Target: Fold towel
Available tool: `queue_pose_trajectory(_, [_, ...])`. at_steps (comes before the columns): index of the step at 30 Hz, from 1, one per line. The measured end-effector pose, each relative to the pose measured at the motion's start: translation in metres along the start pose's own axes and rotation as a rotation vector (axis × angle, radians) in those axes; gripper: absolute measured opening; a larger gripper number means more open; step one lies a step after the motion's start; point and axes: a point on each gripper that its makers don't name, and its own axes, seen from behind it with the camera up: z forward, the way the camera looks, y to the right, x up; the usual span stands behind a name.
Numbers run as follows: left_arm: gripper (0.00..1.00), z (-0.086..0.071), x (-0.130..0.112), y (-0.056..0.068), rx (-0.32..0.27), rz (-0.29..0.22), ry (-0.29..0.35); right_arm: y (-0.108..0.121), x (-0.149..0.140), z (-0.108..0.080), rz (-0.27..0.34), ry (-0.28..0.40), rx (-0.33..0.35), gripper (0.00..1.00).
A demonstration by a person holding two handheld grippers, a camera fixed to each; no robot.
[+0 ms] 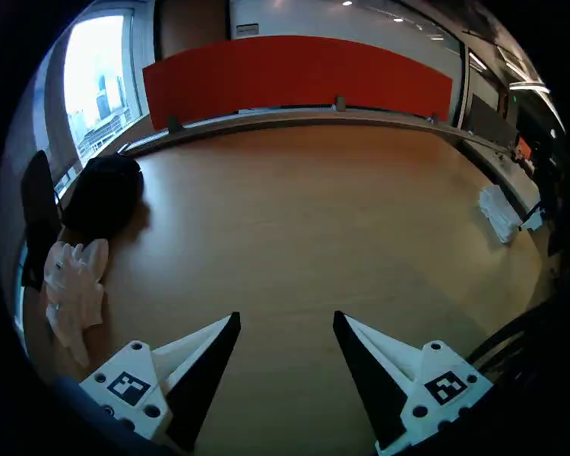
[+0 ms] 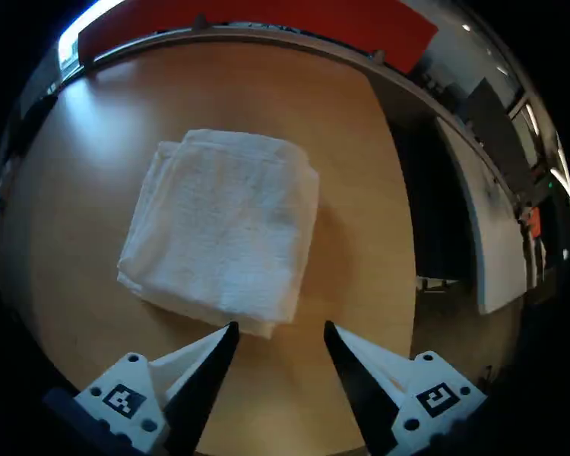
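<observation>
A white towel [image 2: 224, 228] lies folded into a thick square on the wooden table [image 2: 346, 152], in the middle of the right gripper view. My right gripper [image 2: 279, 327] is open just short of the towel's near edge, and its left fingertip [image 2: 226, 334] almost meets the towel's near corner. Nothing is between its fingers. In the left gripper view the same towel [image 1: 500, 213] appears small at the far right of the table [image 1: 300, 228]. My left gripper [image 1: 285, 319] hangs open over bare wood and holds nothing.
A black bag [image 1: 102, 194] and a crumpled white cloth [image 1: 76, 289] sit at the table's left edge. A red partition [image 1: 300, 76] runs along the far side. Right of the towel the table ends [image 2: 406, 228], with a dark gap and a white desk [image 2: 482, 228] beyond.
</observation>
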Motion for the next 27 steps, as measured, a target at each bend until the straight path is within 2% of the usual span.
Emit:
queue_pose_trajectory(18, [0.90, -0.002, 0.003, -0.004, -0.004, -0.013, 0.018, -0.016, 0.020, -0.015, 0.067, 0.050, 0.025, 0.92])
queue_pose_trajectory(27, [0.90, -0.002, 0.005, -0.006, -0.004, -0.020, 0.025, -0.034, 0.038, -0.024, 0.069, 0.097, 0.047, 0.92])
